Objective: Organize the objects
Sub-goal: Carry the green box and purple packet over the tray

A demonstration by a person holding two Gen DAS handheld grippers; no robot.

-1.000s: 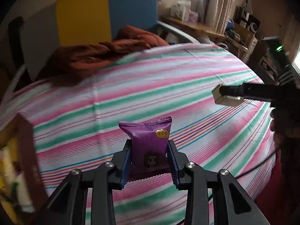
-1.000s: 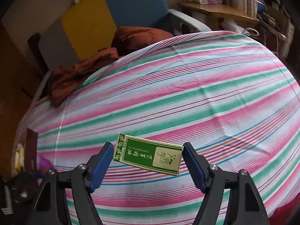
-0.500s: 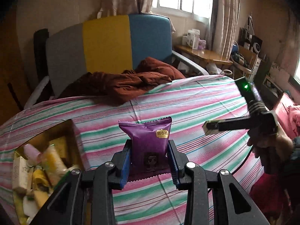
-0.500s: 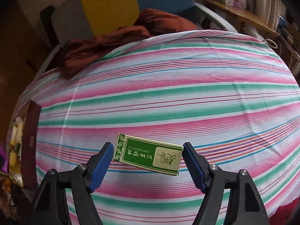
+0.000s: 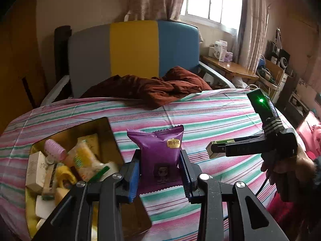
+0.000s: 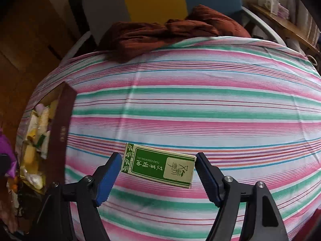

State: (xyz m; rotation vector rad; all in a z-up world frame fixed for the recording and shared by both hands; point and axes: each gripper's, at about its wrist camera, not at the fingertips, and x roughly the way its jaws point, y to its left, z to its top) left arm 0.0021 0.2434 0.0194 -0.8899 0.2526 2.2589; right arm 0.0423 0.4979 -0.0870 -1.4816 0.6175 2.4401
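My left gripper (image 5: pixel 159 173) is shut on a purple snack packet (image 5: pixel 158 152) and holds it upright above the striped bedsheet (image 5: pixel 200 120), just right of an open brown box (image 5: pixel 108 132) full of small items. My right gripper (image 6: pixel 158 170) is shut on a green essential-oil box (image 6: pixel 158 167), held lengthwise between its blue pads above the sheet. The right gripper and its green box (image 5: pixel 215 149) also show in the left wrist view at the right. The brown box (image 6: pixel 60 132) shows at the left of the right wrist view.
A rumpled rust-red blanket (image 5: pixel 152 88) lies at the head of the bed against a grey, yellow and blue headboard (image 5: pixel 132 46). A wooden side table (image 5: pixel 228 68) with small boxes stands at the back right. The box holds a pink roller (image 5: pixel 55 148) and several packets.
Both grippers have swung left and up with their loads. The open brown box has come into the left wrist view, and into the right wrist view at the left edge.
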